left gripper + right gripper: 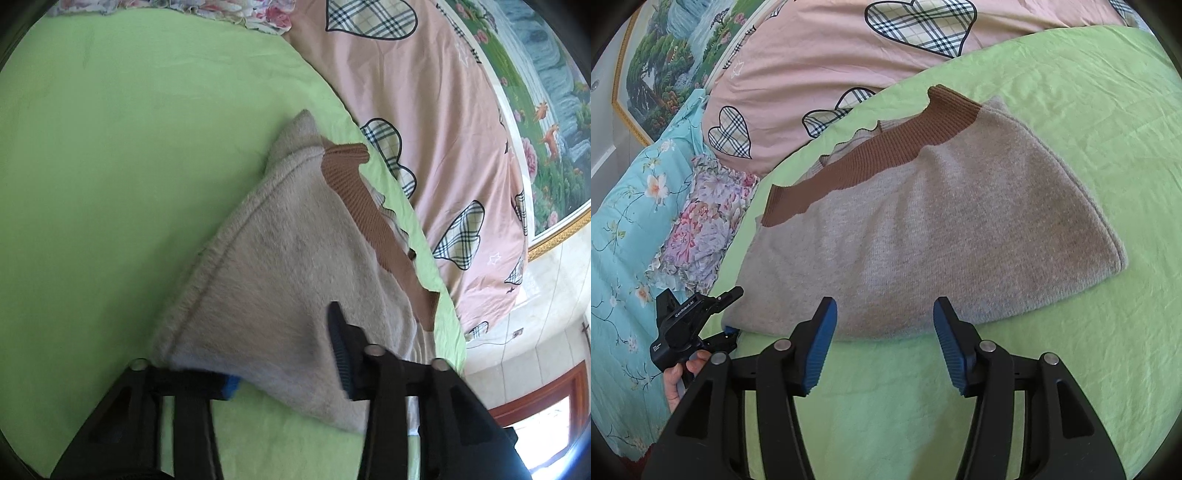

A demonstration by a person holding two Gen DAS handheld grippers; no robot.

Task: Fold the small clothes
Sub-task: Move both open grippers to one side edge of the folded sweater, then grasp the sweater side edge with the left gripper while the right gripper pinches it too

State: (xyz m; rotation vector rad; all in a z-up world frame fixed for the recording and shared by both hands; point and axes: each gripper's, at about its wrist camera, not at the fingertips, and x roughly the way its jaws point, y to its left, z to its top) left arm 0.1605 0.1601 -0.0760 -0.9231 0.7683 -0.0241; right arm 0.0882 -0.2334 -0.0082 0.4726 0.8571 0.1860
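Note:
A small grey fuzzy sweater (pixel 923 236) with a brown ribbed band (pixel 886 147) lies folded on the green sheet (pixel 1071 350). My right gripper (pixel 882 343) is open and empty, just short of the sweater's near edge. My left gripper (pixel 284 373) is open with its jaws on either side of a sweater corner (pixel 280 295); the cloth drapes over the left pad. It also shows in the right wrist view (pixel 729 314), at the sweater's left corner.
A pink quilt with plaid hearts (pixel 849 48) lies behind the sweater. A floral pillow (pixel 701 221) and a blue floral cover (pixel 624 240) are at the left. A framed landscape picture (pixel 657 66) hangs on the wall.

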